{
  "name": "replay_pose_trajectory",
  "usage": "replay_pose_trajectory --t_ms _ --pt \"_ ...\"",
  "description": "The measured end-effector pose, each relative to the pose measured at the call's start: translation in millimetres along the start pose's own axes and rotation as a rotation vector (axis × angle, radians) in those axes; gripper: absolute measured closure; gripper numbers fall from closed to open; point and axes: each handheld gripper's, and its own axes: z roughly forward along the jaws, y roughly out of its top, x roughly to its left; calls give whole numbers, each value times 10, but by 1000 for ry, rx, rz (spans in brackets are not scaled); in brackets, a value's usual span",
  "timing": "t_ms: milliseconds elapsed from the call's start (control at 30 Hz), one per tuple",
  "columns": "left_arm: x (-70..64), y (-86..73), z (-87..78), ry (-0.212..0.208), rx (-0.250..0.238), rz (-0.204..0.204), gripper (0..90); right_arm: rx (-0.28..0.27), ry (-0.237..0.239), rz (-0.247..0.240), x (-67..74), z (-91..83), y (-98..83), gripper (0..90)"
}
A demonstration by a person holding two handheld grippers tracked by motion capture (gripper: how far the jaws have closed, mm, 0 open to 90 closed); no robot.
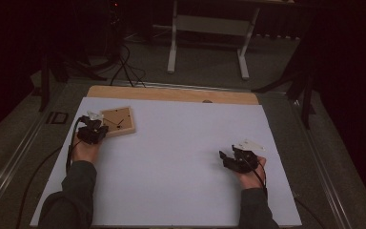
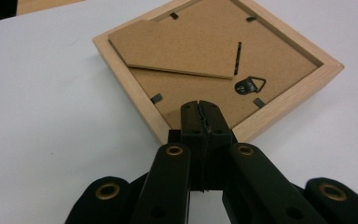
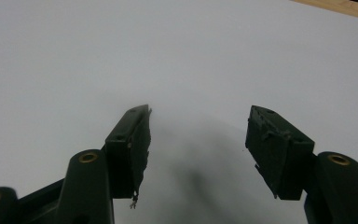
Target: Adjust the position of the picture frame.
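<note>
The left gripper (image 2: 200,109) is closed, its tips over the near corner of the picture frame (image 2: 214,65), which lies back-up near the white board's (image 1: 181,157) far left corner. The right gripper (image 3: 198,140) hangs open over bare board near the right edge.

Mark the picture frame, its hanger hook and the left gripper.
picture frame (image 2: 121,77), left gripper view, on its wooden left rail.
hanger hook (image 2: 251,86), left gripper view, on the metal triangle on the backing.
left gripper (image 2: 200,108), left gripper view, at the closed fingertips.
</note>
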Motion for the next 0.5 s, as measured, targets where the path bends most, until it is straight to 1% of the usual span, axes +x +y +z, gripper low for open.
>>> replay_pose_trajectory --t_ms 133,367,500 --pt "-27 -2 0 -4 -1 12 897 3 -1 -2 4 4 0 392" --pt "-27 -39 -11 -23 -20 -1 896 1 2 -2 1 0 -1 390" --pt "-46 -53 -28 -30 -19 -2 897 1 2 -2 1 1 0 389"
